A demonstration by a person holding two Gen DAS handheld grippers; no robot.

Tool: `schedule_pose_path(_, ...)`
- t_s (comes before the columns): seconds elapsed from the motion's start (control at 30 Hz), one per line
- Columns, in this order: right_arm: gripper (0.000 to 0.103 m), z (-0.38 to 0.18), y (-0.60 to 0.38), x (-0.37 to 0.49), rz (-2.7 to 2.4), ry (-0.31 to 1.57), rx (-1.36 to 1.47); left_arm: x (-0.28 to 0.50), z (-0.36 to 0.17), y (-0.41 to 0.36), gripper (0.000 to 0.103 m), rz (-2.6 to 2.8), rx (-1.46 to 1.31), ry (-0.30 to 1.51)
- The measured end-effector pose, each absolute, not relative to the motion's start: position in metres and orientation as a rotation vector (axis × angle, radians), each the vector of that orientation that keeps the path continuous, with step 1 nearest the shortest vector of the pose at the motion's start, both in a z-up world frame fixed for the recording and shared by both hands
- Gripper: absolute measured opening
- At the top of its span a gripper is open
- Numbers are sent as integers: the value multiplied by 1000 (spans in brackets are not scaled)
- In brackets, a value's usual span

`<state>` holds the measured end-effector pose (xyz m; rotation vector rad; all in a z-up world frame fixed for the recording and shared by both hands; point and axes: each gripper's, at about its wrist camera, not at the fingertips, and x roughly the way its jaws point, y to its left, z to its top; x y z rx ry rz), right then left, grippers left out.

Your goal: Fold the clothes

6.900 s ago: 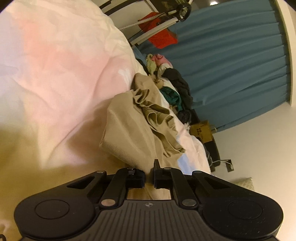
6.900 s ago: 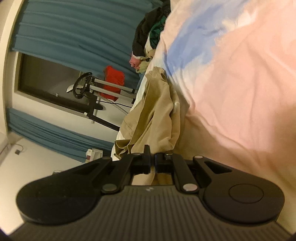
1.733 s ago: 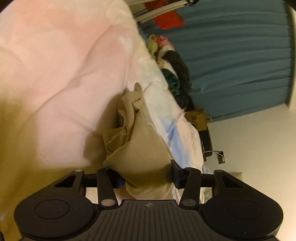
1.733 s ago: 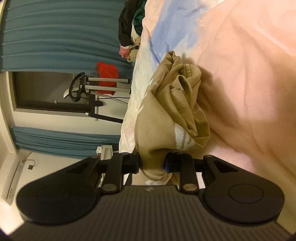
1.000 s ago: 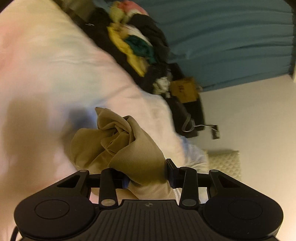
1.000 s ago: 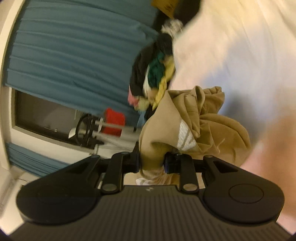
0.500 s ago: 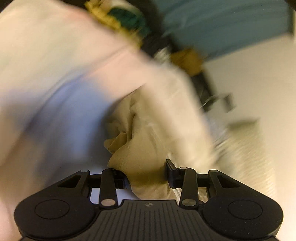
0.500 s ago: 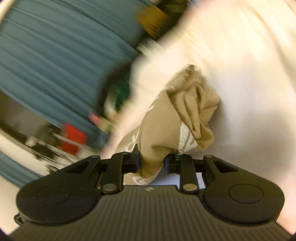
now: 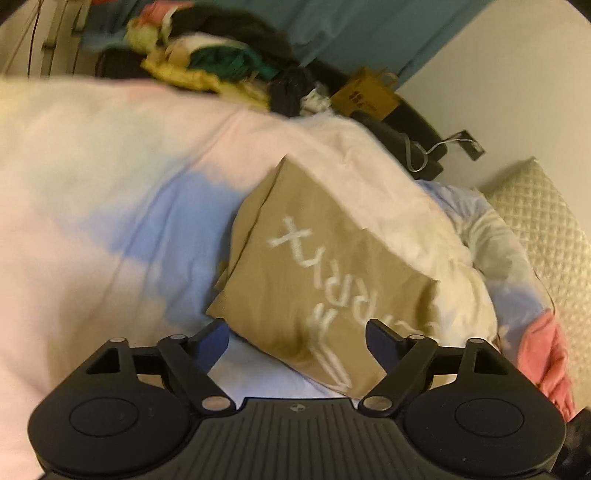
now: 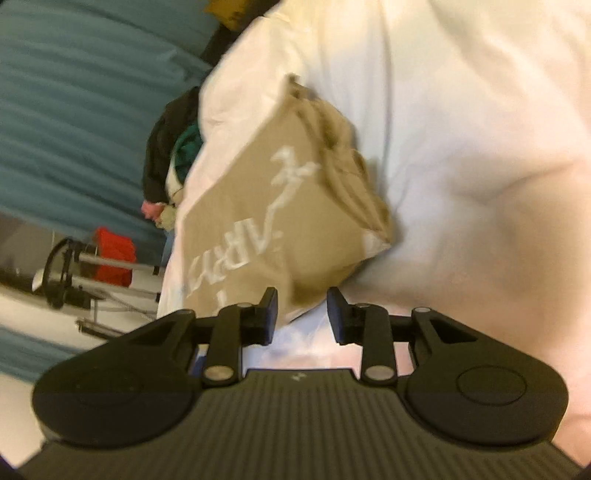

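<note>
A folded tan garment [image 9: 325, 280] with white lettering lies on the pink, white and blue duvet [image 9: 103, 206]. My left gripper [image 9: 295, 338] is open, its fingers wide apart on either side of the garment's near edge, not pinching it. In the right wrist view the same tan garment [image 10: 280, 221] lies on the duvet [image 10: 461, 147] just ahead of my right gripper [image 10: 301, 314]. That gripper is open, with the garment's near corner between the fingers and not clamped.
A heap of mixed clothes [image 9: 207, 62] lies at the far end of the bed before a teal curtain [image 9: 369, 29]. A quilted pillow [image 9: 546, 236] and a pink cloth [image 9: 543, 354] are at the right. A metal rack with a red item [image 10: 110, 254] stands beside the bed.
Both grippers carried the bunched tan garment across the bed, then opened. The garment now lies flat on the duvet, released.
</note>
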<state>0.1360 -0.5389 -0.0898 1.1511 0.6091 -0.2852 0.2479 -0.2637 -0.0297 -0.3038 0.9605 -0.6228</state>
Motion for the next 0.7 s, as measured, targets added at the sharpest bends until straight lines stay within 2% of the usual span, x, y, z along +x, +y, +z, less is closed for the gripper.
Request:
schedule_pose_path(0.13, 32, -34, -520, 113, -260, 563, 995, 217, 22, -251, 98, -627, -247, 865)
schedule_pose_path(0.23, 33, 8, -509, 100, -246, 517, 908, 190, 61, -242, 101, -631, -203, 797)
schedule_pose_path(0.27, 40, 20, -505, 94, -242, 503, 885, 180, 74, -237, 102, -635, -189, 777)
schedule_pose_path(0.3, 55, 30, -501, 87, -237, 489, 861, 171, 86, -234, 103, -639, -173, 755)
schedule_pose_path(0.33, 64, 41, -496, 80, -232, 476, 838, 158, 98, -229, 103, -640, -156, 731)
schedule_pose_path(0.37, 81, 52, -490, 71, -226, 459, 813, 145, 111, -223, 103, -641, -138, 707)
schedule_pose_path(0.4, 87, 62, -484, 62, -224, 439, 786, 132, 123, -217, 103, -642, -120, 683)
schedule_pose_path(0.57, 86, 99, -453, 18, -225, 363, 678, 70, 174, -185, 103, -649, -66, 565)
schedule_pose_path(0.7, 86, 113, -428, -20, -237, 303, 605, 25, 188, -157, 103, -640, -30, 467)
